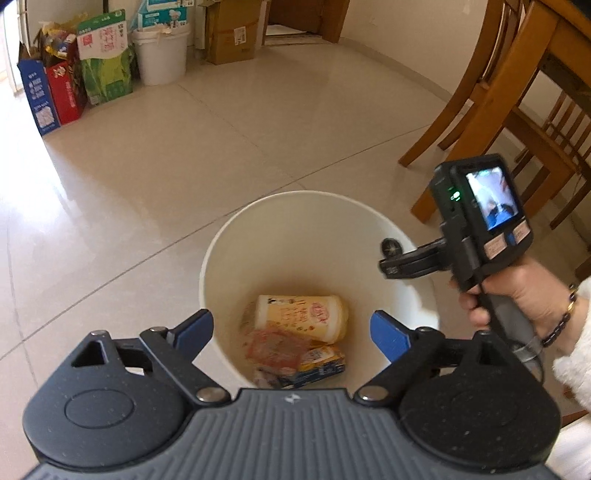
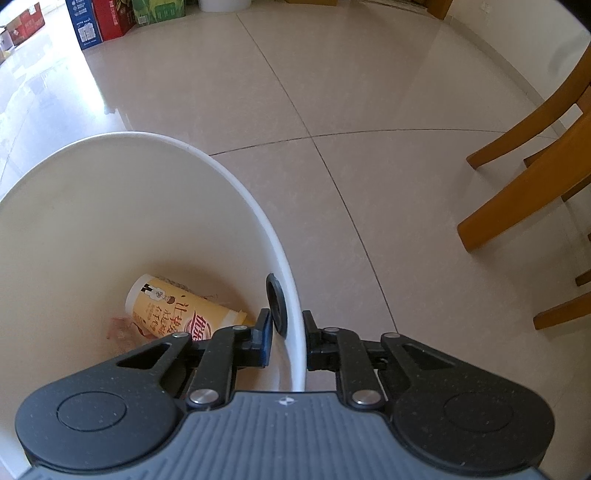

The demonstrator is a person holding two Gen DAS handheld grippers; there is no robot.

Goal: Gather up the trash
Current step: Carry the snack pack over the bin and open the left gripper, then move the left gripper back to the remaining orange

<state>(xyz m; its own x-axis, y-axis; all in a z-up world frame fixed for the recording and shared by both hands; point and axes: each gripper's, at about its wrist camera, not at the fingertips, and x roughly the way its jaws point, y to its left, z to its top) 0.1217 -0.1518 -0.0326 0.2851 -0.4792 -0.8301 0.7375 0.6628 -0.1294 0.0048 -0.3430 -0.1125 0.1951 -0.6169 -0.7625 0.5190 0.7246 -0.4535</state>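
A white bucket (image 1: 280, 251) stands on the tiled floor. Inside it lie a yellow paper cup (image 1: 301, 314) on its side, a crumpled red wrapper (image 1: 275, 349) and a small yellow-blue carton (image 1: 321, 360). My left gripper (image 1: 291, 326) hovers open over the bucket's near side, and its blue fingers hold nothing. My right gripper (image 2: 290, 339) is shut on the bucket's rim (image 2: 258, 214), one finger inside and one outside, beside a black handle mount (image 2: 277, 302). The right wrist view also shows the cup (image 2: 177, 310). In the left wrist view, a hand (image 1: 517, 299) holds the right gripper (image 1: 389, 258) at the rim's right side.
Wooden chair legs (image 1: 480, 92) (image 2: 517, 184) and a table stand close on the right. Along the far wall are coloured cartons (image 1: 55, 96), a second white bucket (image 1: 160, 55) and a cardboard box (image 1: 231, 33). Bare tiles lie between them and the bucket.
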